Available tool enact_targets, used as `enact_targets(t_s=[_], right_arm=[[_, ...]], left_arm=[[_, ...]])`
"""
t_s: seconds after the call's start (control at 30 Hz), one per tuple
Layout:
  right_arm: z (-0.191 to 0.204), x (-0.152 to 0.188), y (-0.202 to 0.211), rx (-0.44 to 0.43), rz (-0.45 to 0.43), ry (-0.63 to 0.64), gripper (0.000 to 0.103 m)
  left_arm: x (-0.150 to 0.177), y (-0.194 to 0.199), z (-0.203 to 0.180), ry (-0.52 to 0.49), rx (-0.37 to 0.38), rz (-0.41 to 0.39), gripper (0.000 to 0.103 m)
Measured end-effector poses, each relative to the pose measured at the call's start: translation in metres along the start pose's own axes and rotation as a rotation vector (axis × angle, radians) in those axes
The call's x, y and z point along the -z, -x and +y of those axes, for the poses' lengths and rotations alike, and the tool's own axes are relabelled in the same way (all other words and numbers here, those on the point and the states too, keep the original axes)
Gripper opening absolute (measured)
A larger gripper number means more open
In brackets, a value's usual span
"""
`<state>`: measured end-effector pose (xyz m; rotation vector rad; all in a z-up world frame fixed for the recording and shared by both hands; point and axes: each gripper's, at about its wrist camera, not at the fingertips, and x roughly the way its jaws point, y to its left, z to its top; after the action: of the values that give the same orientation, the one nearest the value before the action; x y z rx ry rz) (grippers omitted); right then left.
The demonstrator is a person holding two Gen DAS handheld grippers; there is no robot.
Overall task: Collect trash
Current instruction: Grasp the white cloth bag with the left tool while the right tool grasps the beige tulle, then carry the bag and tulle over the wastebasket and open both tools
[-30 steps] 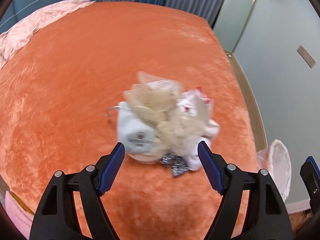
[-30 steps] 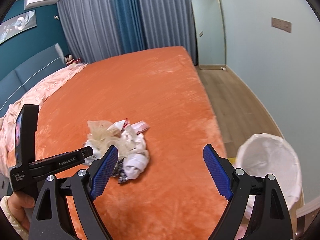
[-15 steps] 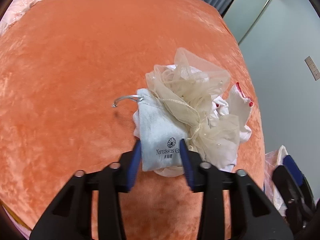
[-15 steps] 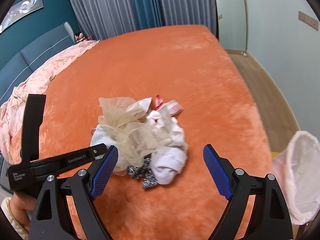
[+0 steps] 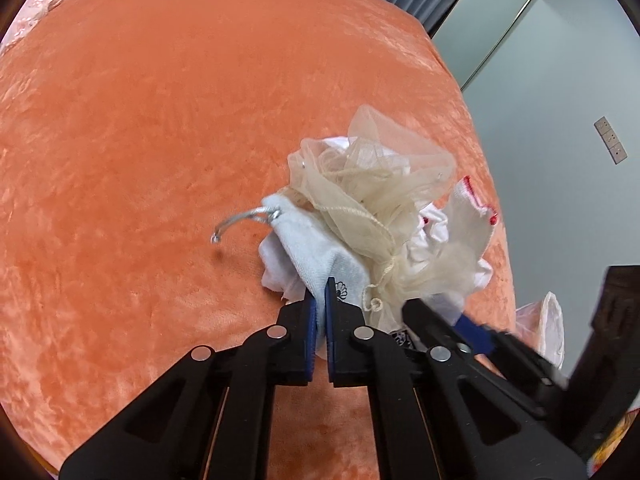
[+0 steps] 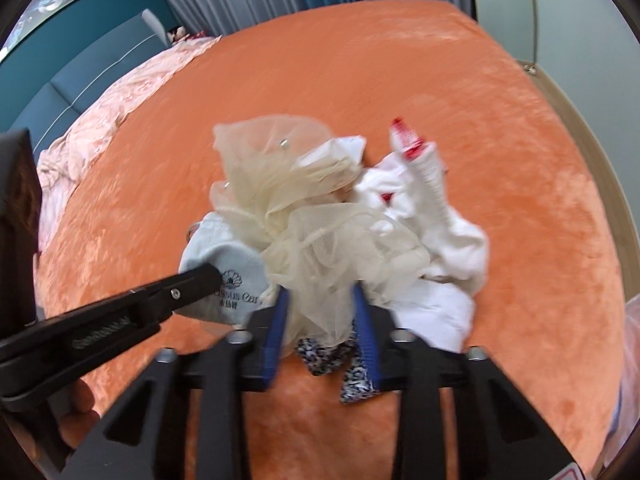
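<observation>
A pile of trash lies on the orange bed (image 5: 140,128): a white drawstring pouch (image 5: 316,248) with a logo, cream mesh netting (image 5: 372,188), white cloths with red marks (image 5: 468,216) and a black-and-white patterned scrap (image 6: 344,364). My left gripper (image 5: 319,300) is shut on the pouch's near edge; it also shows in the right wrist view (image 6: 200,280), on the pouch (image 6: 228,264). My right gripper (image 6: 320,320) is partly closed around the netting (image 6: 332,256), with the jaws still apart.
A bin lined with a white bag (image 5: 548,332) stands on the floor past the bed's right edge. A pink quilt (image 6: 116,112) lies at the bed's far left. A mirror (image 5: 492,12) leans on the far wall.
My left gripper came down onto the pile and shut on the pouch. My right gripper moved in from behind and its jaws narrowed around the netting.
</observation>
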<state>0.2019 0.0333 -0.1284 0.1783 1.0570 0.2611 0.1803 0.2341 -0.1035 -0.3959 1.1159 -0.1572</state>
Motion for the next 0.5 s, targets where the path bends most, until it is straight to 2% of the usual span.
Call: enact_targets(t_s=[0.07,0.2,0.33,0.5], right_arm=[[0.001,-0.001,0.002,-0.013,-0.001,-0.006,0.003],[-0.007,-0.008,0.031,-0.032,-0.064,-0.029,0.002],[-0.011,-0.021,0.077,-0.058,-0.17,-0.044,0.002],[-0.013,-0.041,0.149,-0.073,-0.319,-0.024,0.002]], left_arm=[[-0.003,0.007,-0.003,-0.002,0.005,-0.013,0.002],[-0.013,0.034,-0.01,-0.014,0.002,-0.075,0.002],[-0.024,0.065,-0.02,-0.022,0.02,-0.142,0.002],[-0.031,0.106,-0.048,-0.064,0.05,-0.212,0.002]])
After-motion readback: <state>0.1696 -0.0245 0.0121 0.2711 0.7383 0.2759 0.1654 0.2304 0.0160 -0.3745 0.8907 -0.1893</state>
